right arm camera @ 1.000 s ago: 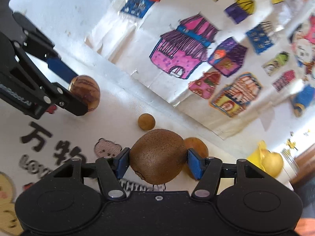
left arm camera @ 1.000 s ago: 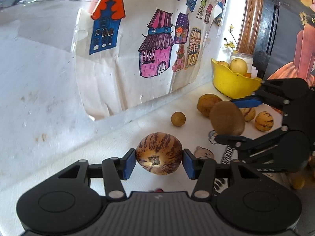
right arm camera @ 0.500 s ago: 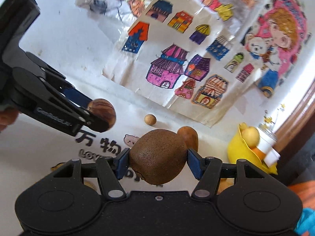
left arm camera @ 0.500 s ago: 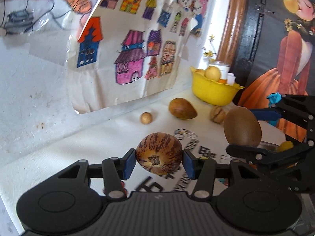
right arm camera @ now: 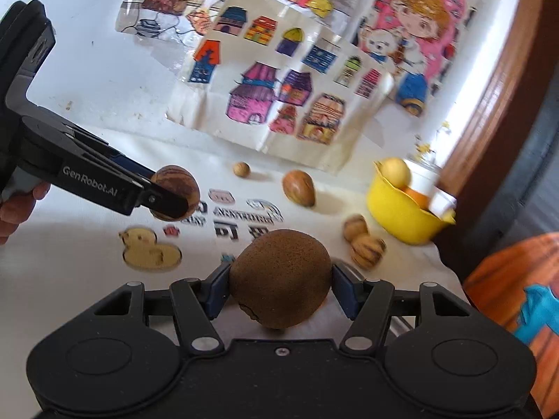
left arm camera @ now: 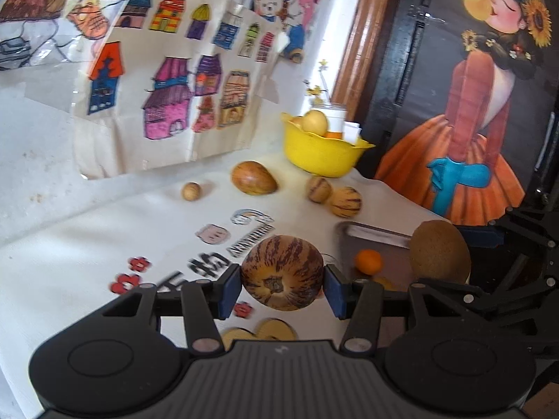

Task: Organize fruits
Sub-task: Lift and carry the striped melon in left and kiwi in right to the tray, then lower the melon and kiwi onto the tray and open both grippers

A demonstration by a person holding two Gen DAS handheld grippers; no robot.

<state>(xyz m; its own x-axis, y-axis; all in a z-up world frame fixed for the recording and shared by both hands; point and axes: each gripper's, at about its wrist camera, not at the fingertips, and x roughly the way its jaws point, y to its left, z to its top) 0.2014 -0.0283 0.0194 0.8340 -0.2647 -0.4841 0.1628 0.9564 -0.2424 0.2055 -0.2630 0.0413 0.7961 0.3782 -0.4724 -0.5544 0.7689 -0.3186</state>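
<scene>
My left gripper [left arm camera: 282, 284] is shut on a round brown-striped melon [left arm camera: 281, 278] and holds it above the white table. My right gripper [right arm camera: 280, 288] is shut on a brown kiwi [right arm camera: 280, 281], also lifted; it shows at the right of the left wrist view [left arm camera: 439, 252]. On the table lie a brown oval fruit [left arm camera: 254, 182], a small round tan fruit [left arm camera: 191, 191] and two striped fruits [left arm camera: 346, 201] beside a yellow bowl [left arm camera: 323, 153] that holds a pale fruit [left arm camera: 314, 122]. A small orange [left arm camera: 368, 262] lies on a dark tray [left arm camera: 391, 262].
The tablecloth [left arm camera: 87, 255] carries printed letters and cartoon pictures. A wall with coloured house drawings [left arm camera: 167, 97] stands behind the table. A dark door with a painted girl [left arm camera: 482, 104] is at the right. The table's right edge runs near the tray.
Both grippers have risen and drawn back from the wall with their fruits still held. The view has swung right, so the tray, the orange and the door now show.
</scene>
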